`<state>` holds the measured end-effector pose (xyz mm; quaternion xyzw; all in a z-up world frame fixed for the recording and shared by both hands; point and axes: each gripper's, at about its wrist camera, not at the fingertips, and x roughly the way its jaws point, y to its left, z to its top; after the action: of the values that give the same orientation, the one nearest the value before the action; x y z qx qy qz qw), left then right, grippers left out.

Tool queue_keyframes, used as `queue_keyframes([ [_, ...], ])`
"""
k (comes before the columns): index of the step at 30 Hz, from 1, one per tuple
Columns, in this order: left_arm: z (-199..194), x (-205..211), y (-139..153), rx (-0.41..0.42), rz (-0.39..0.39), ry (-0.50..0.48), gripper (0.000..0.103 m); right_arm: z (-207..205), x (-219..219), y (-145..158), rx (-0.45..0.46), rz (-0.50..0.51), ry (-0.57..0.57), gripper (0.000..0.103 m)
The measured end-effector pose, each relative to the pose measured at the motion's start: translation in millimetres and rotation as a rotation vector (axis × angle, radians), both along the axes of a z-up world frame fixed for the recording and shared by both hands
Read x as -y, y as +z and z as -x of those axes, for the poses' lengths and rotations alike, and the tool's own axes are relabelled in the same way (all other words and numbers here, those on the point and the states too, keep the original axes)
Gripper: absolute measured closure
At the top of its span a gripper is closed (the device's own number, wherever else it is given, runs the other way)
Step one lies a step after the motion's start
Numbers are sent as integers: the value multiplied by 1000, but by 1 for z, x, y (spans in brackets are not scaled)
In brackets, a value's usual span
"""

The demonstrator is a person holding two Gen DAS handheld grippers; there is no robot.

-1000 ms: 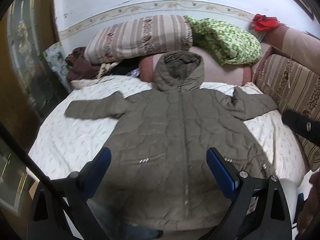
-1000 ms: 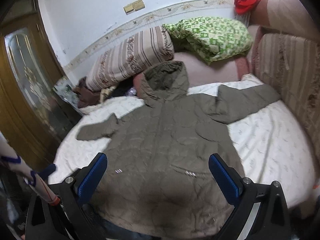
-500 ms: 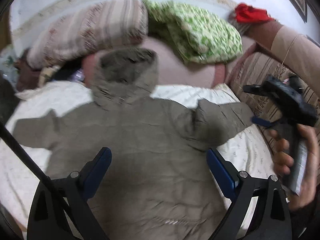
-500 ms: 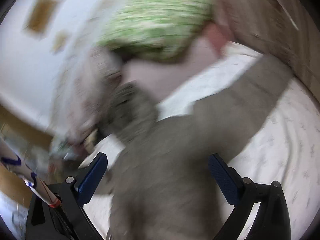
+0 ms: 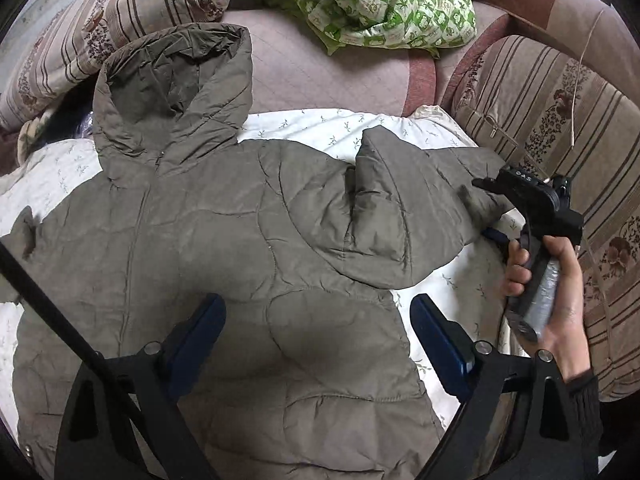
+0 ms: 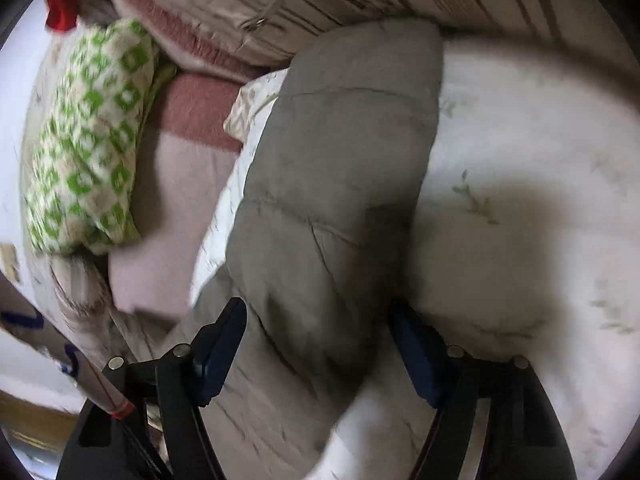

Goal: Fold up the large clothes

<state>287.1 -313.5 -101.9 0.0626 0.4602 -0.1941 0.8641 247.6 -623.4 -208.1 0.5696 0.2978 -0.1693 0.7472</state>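
An olive hooded puffer jacket (image 5: 224, 240) lies front up on the bed, hood (image 5: 172, 80) toward the pillows. My left gripper (image 5: 316, 332) hovers open over its chest, nothing between the blue pads. The jacket's right sleeve (image 6: 340, 168) runs toward the striped cushions. My right gripper (image 6: 318, 344) straddles this sleeve near the cuff and its jaws are closing, with the sleeve between them; the pads do not visibly press it. In the left wrist view a hand (image 5: 560, 280) holds that gripper at the sleeve's end. The left sleeve is mostly out of frame.
The white floral bedsheet (image 5: 452, 280) shows around the jacket. Striped cushions (image 5: 560, 120) line the right side. A green patterned quilt (image 5: 380, 4) and a striped pillow (image 5: 100, 24) are stacked at the head, over a pink blanket (image 5: 320, 72).
Both grippers came down and closer to the jacket. The right one rolled and swung over to the right sleeve, and its jaws have narrowed. The left one moved toward the jacket's upper chest.
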Motion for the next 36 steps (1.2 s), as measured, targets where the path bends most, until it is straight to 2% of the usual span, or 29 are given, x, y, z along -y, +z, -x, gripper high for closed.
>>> queue_keyframes([
  [1,2,-1,-1,2,-4,-2,10,-3,1,-1,-6,19,3,28],
  [3,4,-7,-1,1,-15,-3,10,-9,1,1,-28,61,-4,56],
  [4,6,-13,1,2,-18,3,10,-7,1,-4,-21,34,1,85],
  [6,6,-27,5,4,-13,11,10,-5,0,-1,15,25,-25,88],
  [10,6,-65,17,18,10,52,10,-5,-33,78,87,279,23,91],
  [12,5,-89,25,26,30,83,10,-2,-76,136,175,435,90,92],
  [15,-2,-127,36,32,72,125,10,1,-149,189,290,608,213,92],
  [17,-8,-148,42,50,84,131,10,-5,-192,205,354,651,302,92],
  [19,-17,-178,46,88,92,172,10,-20,-250,209,415,659,448,92],
  [21,-28,-205,43,71,112,228,10,-31,-309,203,413,716,610,92],
  [22,-36,-225,39,33,142,271,10,-33,-328,199,401,748,655,92],
  [23,-39,-239,36,7,166,301,10,-39,-362,187,374,782,730,92],
  [24,-43,-254,32,-16,191,332,10,-45,-381,174,353,770,785,92],
  [28,-53,-283,21,-61,200,392,10,-67,-428,119,224,743,912,91],
  [30,-57,-292,17,-100,231,403,10,-73,-443,95,152,745,973,88],
  [32,-58,-295,13,-125,251,405,10,-69,-453,74,102,682,1046,62],
  [34,-59,-293,12,-121,239,400,10,-66,-447,69,86,616,1075,48],
  [36,-58,-288,12,-102,221,392,10,-45,-426,80,111,553,1033,39],
])
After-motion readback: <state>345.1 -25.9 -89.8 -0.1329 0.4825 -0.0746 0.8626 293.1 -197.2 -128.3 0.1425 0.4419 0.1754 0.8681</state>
